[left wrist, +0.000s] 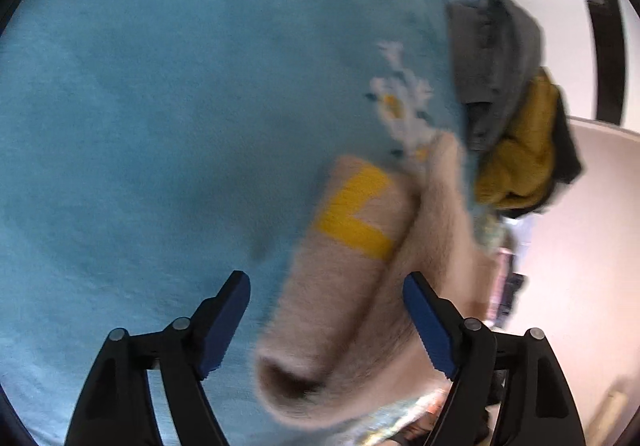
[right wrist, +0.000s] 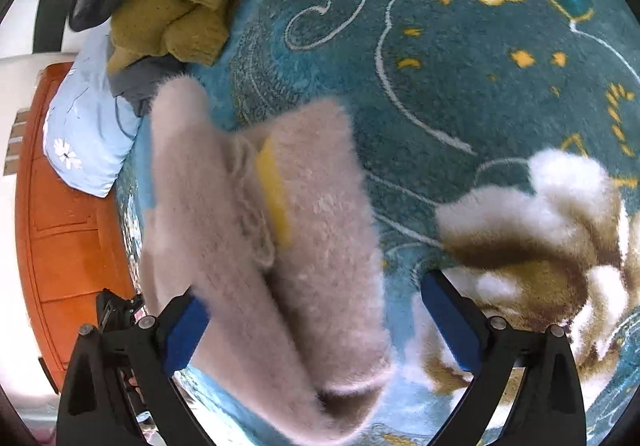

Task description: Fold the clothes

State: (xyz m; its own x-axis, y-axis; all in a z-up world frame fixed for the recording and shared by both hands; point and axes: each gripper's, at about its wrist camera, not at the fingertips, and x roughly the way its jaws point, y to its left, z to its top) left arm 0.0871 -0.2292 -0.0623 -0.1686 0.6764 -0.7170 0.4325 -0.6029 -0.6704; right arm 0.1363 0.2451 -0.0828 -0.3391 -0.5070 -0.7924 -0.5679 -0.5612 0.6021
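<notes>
A fuzzy beige-pink sweater (left wrist: 352, 310) with a yellow mark lies folded into a thick roll on a light blue cloth (left wrist: 160, 106). My left gripper (left wrist: 328, 326) is open, its blue pads on either side of the roll's near end. In the right wrist view the same sweater (right wrist: 288, 246) lies on a teal patterned carpet (right wrist: 460, 66). My right gripper (right wrist: 316, 330) is open, with the sweater's near end between its fingers. Whether the pads touch the sweater is unclear.
A pile of clothes, mustard yellow (right wrist: 172, 18) and dark grey (left wrist: 496, 58), lies beyond the sweater. A light blue garment with a flower (right wrist: 84, 134) lies to the left of it. An orange wooden cabinet (right wrist: 68, 226) stands at left. A white and brown fluffy item (right wrist: 552, 230) lies at right.
</notes>
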